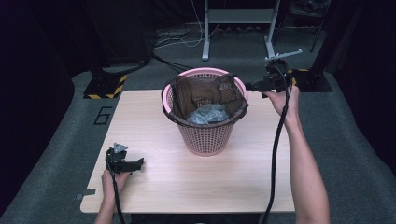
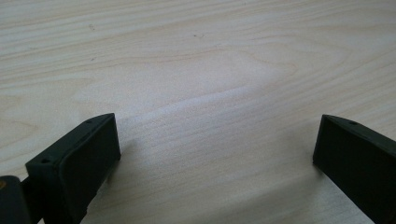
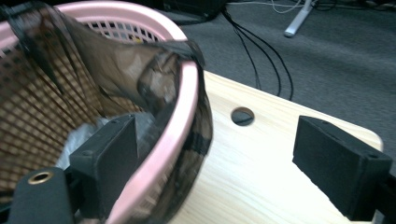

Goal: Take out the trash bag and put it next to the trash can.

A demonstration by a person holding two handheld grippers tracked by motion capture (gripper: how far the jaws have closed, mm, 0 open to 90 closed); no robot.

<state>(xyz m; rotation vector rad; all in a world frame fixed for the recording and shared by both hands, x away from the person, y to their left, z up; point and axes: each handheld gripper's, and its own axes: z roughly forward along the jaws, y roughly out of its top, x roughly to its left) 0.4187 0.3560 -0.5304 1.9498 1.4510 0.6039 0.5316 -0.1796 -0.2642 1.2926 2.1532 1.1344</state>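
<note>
Fitting bag liner over pink basket [image 1: 205, 135] rim, mid-tabletop [image 1: 154, 182].
Right gripper [image 1: 254, 86] jaws open beside rim; left gripper [image 1: 135, 164] open, idle. Regrip bag [image 1: 233, 88] edge, pull outward evenly.

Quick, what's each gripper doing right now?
Left gripper: open, holding nothing, over the table.
Right gripper: open, holding nothing, beside the pink basket.
</note>
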